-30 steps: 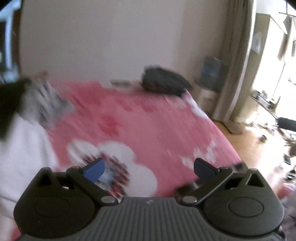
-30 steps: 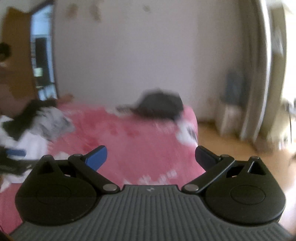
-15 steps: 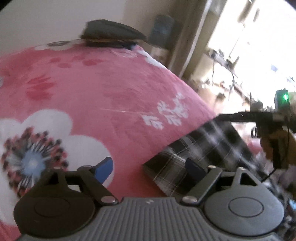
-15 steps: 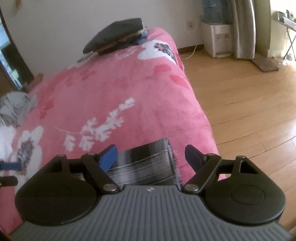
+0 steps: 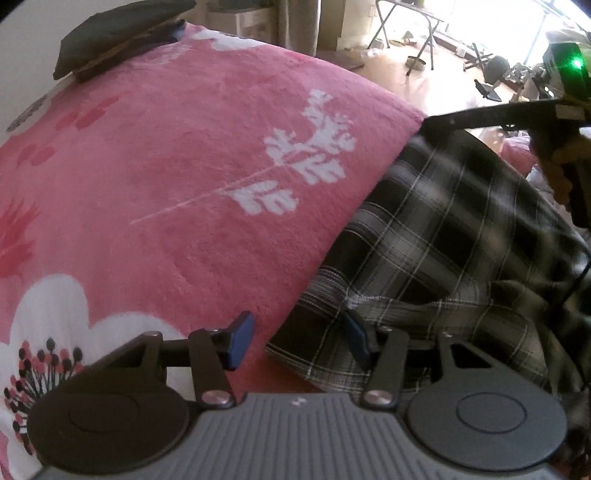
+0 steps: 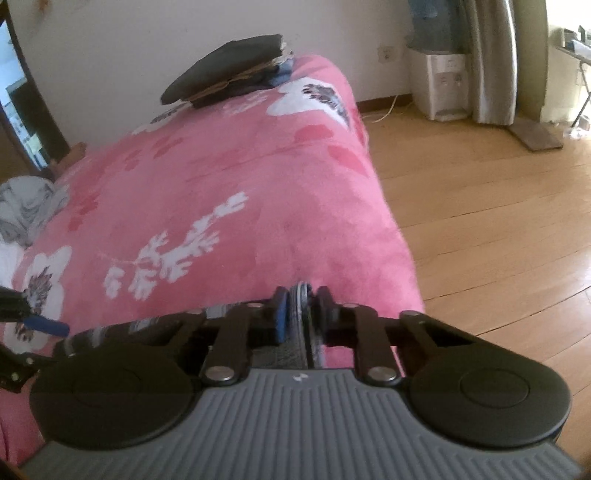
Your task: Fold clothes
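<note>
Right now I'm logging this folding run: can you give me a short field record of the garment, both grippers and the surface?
garment: black-and-white plaid shirt, lying at the near edge of the bed
surface: pink fleece blanket with white flowers
left gripper: jaws closing, the plaid shirt's corner between them, pads not yet pressing
right gripper: jaws closing, pinching a bunched edge of the shirt
also on bed: stack of dark folded clothes at the far end
floor: light wooden boards

Black-and-white plaid shirt point(image 5: 436, 236) on a pink blanket point(image 5: 177, 155) with white flowers; dark clothes point(image 5: 118, 33) at the blanket's far end.
</note>
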Demonstrator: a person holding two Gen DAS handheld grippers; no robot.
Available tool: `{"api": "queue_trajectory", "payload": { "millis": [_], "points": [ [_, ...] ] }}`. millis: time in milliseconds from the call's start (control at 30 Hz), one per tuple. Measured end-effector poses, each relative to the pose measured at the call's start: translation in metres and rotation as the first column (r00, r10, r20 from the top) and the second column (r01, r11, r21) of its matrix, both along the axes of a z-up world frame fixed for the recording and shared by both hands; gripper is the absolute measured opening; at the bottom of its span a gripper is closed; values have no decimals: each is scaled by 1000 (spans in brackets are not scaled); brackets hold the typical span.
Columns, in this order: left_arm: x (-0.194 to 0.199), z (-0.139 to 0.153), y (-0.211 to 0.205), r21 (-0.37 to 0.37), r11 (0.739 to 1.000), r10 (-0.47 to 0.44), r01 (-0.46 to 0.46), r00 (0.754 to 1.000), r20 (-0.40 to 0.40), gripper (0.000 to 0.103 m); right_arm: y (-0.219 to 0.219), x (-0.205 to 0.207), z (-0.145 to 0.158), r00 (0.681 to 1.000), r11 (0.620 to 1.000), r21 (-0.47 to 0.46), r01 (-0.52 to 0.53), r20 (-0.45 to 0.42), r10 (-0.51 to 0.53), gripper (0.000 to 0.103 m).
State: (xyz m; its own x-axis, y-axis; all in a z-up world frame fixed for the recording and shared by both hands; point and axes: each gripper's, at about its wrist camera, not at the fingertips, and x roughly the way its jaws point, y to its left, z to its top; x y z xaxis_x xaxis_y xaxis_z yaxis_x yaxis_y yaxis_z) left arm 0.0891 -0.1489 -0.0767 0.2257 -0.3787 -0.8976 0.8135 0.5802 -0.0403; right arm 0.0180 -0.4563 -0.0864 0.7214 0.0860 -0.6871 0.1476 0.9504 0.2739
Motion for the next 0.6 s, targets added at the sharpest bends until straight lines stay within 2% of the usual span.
{"api": "queue_trajectory", "payload": {
  "millis": [67, 200, 300, 367, 433, 533, 600],
  "points": [
    [1, -2, 6, -23, 1000, 11, -11, 1000, -8, 57, 0, 4, 0, 1000, 999, -33, 11, 0, -11, 14],
    [-2, -6, 29, -117, 989, 87, -89, 996, -24, 62, -5, 0, 8, 996, 996, -31, 85, -4, -85, 17],
    [-13, -1, 51, -179, 973, 151, -145, 988, 18, 68, 3, -21, 26, 998, 998, -36, 57, 5, -57, 18],
    [-22, 5, 65, -218, 962, 178, -164, 983, 46, 68, 14, -41, 44, 1000, 1000, 29, 5, -3, -5, 18],
    [-31, 12, 80, -254, 951, 197, -175, 978, 66, 68, 35, -62, 63, 995, 992, 93, -89, -27, 92, 18],
    [-50, 24, 100, -304, 945, 155, -123, 984, 85, 65, 83, -92, 91, 962, 962, 89, -259, -63, 265, 18],
    [-68, 28, 100, -332, 942, 72, -41, 994, 83, 65, 118, -112, 101, 928, 932, 39, -359, -86, 361, 18]
  ]
}}
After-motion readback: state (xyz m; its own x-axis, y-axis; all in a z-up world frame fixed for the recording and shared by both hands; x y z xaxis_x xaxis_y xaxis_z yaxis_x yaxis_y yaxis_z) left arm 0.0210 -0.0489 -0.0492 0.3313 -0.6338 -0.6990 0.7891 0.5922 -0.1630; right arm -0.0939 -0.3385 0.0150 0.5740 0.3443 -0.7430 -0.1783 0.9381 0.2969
